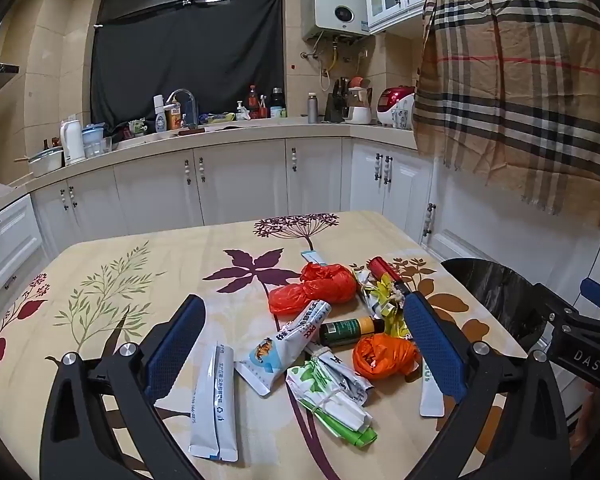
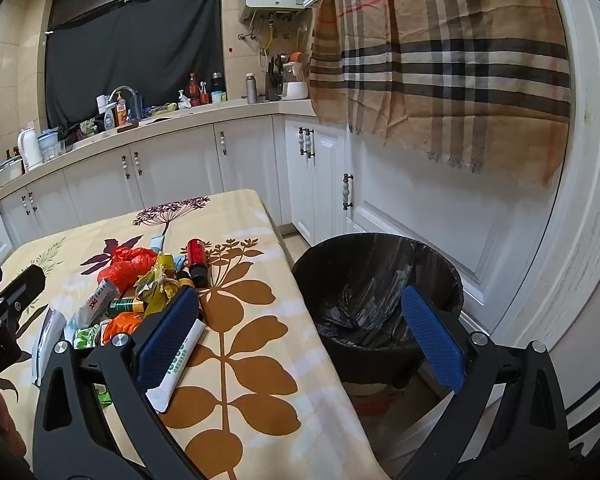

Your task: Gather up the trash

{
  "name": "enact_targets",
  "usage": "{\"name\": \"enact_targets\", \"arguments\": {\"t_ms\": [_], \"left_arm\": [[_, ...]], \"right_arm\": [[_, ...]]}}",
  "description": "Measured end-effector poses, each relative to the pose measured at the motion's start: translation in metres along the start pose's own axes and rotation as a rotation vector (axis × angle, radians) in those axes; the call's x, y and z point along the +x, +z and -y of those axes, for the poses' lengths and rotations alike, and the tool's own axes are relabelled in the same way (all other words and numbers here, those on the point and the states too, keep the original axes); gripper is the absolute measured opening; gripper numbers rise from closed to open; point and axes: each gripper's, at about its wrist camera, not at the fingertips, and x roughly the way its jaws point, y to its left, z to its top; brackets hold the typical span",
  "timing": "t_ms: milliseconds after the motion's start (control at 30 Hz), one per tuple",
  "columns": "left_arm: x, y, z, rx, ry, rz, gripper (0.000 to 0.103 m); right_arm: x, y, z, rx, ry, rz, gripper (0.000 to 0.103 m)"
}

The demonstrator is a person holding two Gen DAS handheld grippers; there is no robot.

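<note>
Trash pile [image 1: 332, 340] on the table [image 1: 140, 280], bin [image 2: 376, 300] beside its right edge.

bin mouth: trash bin [image 2: 376, 292] sitting wide open, nothing covering it
left of bin: trash pile [image 1: 332, 332] crowding that table [image 1: 140, 272] edge

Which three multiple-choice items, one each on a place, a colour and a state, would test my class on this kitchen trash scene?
1. Where is the trash bin?
A. on the table
B. on the floor beside the table
C. on the counter

2. What colour is the bin's liner?
A. black
B. white
C. blue

3. How are the right tongs?
A. shut on a bottle
B. shut on nothing
C. open, holding nothing

Answers: 1 B, the bin stands below the table edge, by the cabinets. 2 A, the liner over the rim is black. 3 C, the blue pads are wide apart with nothing between.
</note>
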Motion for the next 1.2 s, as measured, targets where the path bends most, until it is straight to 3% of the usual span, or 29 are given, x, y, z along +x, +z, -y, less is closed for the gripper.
{"name": "enact_targets", "arguments": {"t_ms": [1200], "left_arm": [[0.000,-0.003,0.005,0.003,-0.006,-0.005,0.097]], "right_arm": [[-0.002,0.000,0.006,0.007,0.000,-0.001,0.099]]}}
